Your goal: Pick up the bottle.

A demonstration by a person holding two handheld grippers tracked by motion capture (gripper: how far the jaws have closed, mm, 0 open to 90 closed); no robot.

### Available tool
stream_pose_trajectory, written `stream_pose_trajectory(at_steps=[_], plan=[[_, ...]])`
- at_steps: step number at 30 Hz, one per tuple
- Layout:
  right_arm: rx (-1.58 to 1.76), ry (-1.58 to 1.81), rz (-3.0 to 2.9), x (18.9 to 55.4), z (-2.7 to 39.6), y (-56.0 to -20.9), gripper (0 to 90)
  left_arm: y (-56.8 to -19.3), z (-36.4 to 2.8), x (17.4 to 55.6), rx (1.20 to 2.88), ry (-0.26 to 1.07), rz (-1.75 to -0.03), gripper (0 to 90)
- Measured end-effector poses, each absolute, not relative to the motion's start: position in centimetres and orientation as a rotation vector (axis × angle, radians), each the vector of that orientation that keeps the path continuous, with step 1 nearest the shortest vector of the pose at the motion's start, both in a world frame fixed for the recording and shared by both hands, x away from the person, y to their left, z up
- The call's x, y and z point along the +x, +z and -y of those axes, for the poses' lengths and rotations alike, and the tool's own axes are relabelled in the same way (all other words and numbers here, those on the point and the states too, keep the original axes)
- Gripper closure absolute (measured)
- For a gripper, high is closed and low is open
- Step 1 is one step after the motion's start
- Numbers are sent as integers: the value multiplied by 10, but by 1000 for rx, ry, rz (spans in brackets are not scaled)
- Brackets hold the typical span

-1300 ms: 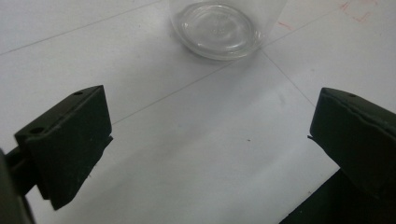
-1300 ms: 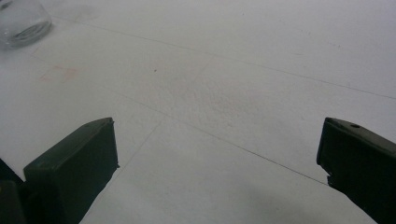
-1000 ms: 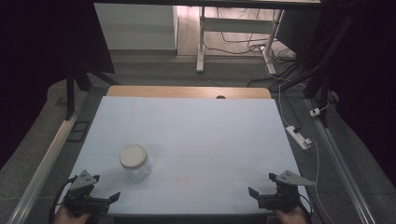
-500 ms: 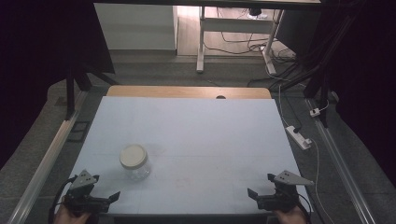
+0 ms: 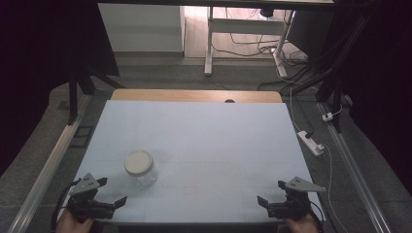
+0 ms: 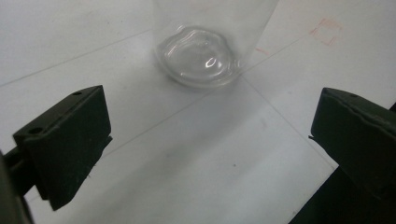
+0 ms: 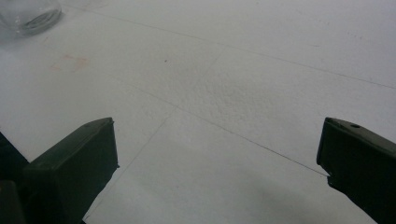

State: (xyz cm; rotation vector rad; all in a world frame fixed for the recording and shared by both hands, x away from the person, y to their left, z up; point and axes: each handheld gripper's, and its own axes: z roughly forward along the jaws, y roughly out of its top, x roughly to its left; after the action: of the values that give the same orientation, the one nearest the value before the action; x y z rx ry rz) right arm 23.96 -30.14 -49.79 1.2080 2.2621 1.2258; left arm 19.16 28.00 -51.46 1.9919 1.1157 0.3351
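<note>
We are holding both grippers at the near edge of the worktop (image 5: 204, 126), one at each corner. Left gripper (image 5: 99, 201) is sitting just near-left of the glass jar (image 5: 140, 168), jaws wide apart and holding nothing; in the left gripper view the jar's clear base (image 6: 201, 56) is sitting straight ahead between the jaws. Right gripper (image 5: 277, 206) is well apart from the jar at the near right, jaws also spread and holding nothing.

The jar is standing upright on the near-left part of the worktop, white screw lid (image 5: 138, 161) on top. Glass is looking clear and we are seeing nothing inside, so likely empty.

Step in hand, as we are judging it: reaching for the jar. To do it well, we are thinking the left gripper should go in level, centred on the body below the lid, closing gently since smooth glass can slip or tip. The right gripper could then take the lid.
</note>
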Motion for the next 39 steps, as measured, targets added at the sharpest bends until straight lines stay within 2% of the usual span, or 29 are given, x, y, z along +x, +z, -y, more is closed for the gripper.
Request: stream_pose_trajectory(at_steps=[7, 23, 28, 35, 39], plan=[[1209, 1216, -2272, 240, 300, -498, 0, -513, -273, 204, 1992, 375, -1093, 0], [1202, 1210, -2286, 241, 300, -498, 0, -515, -260, 232, 1966, 333, -1094, 0], [1200, 1207, -2289, 241, 299, -498, 0, -516, -254, 238, 1969, 361, -1090, 0], [1197, 1205, -2292, 241, 299, -499, 0, -520, -248, 255, 2006, 312, -1024, 0], [1201, 1203, -2295, 241, 299, -499, 0, -522, -244, 259, 2014, 332, -996, 0]])
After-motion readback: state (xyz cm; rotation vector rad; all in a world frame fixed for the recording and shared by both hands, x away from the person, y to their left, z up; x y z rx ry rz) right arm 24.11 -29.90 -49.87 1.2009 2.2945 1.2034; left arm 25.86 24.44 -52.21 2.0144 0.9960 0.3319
